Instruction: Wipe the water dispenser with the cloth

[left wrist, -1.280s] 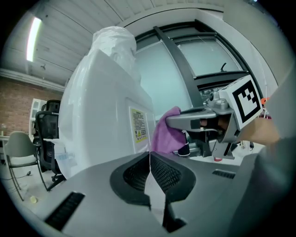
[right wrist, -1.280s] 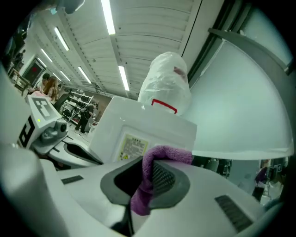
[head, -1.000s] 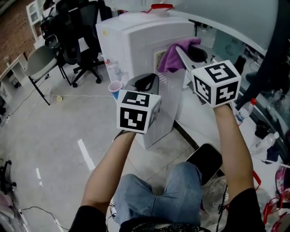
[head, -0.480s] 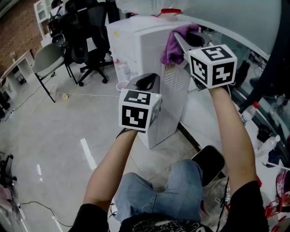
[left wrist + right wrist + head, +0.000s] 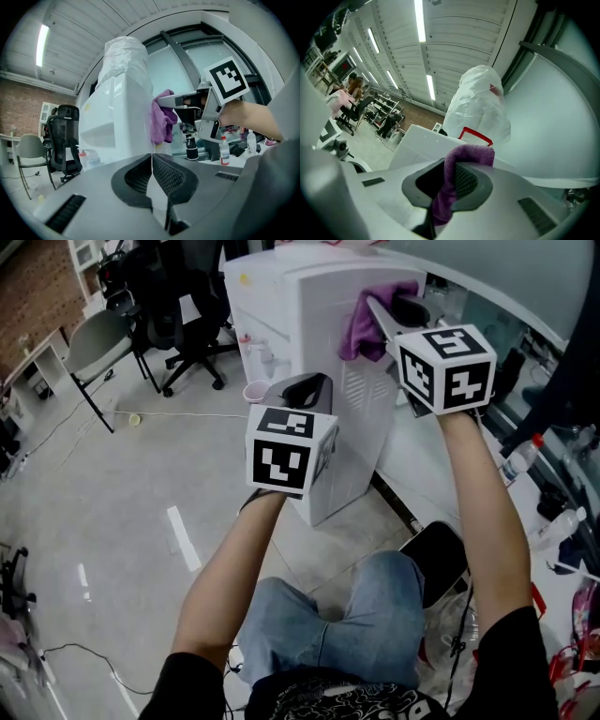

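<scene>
The white water dispenser (image 5: pixel 300 324) stands on the floor ahead of me; its plastic-wrapped bottle (image 5: pixel 480 105) rises above it. A purple cloth (image 5: pixel 375 320) hangs from my right gripper (image 5: pixel 380 315), which is shut on it and holds it against the dispenser's upper right side. The cloth (image 5: pixel 450 187) sits pinched between the right jaws, and the cloth (image 5: pixel 161 117) also shows draped beside the white dispenser (image 5: pixel 117 122). My left gripper (image 5: pixel 305 395) is shut with nothing in it, held lower in front of the dispenser's side panel.
Black office chairs (image 5: pixel 178 296) and a grey chair (image 5: pixel 89 343) stand at the left on the tiled floor. A small cup (image 5: pixel 255 390) sits by the dispenser's taps. A desk (image 5: pixel 553 465) with bottles runs along the right. My knee (image 5: pixel 375 615) is below.
My right gripper has carried the cloth up and to the dispenser's upper side. The view has shifted a little closer; the left gripper holds about the same place.
</scene>
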Demonstrator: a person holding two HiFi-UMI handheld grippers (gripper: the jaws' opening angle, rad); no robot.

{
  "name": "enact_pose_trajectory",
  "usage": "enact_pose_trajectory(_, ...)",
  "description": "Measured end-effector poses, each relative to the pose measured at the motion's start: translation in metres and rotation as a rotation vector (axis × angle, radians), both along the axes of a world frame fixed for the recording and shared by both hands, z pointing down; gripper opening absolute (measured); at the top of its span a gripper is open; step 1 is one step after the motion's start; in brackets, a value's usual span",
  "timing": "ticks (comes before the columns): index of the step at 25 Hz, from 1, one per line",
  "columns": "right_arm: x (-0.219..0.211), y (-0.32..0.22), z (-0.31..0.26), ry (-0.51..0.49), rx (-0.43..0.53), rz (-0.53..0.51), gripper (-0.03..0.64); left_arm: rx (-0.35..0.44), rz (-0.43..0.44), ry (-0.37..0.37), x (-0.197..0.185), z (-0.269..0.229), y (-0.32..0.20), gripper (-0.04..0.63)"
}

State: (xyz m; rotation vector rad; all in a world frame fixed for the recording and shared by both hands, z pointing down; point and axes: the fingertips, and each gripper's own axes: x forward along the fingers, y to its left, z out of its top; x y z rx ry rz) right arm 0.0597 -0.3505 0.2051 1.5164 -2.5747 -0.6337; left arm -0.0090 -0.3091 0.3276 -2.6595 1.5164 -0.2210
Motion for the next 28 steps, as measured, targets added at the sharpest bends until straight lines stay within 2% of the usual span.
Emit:
enact_pose_trajectory(18,0.004,-0.007,0.128,0.019,-0.168,0.023,0.032,-0.045,-0.002,-0.03,-0.003,0.057,0.01,0.028)
enact_pose_trajectory(28,0.01,-0.01,0.21,-0.002,-0.279,0.027,0.032,-0.061,-0.012,-0.053,-0.003,0.096,0.013,0.028)
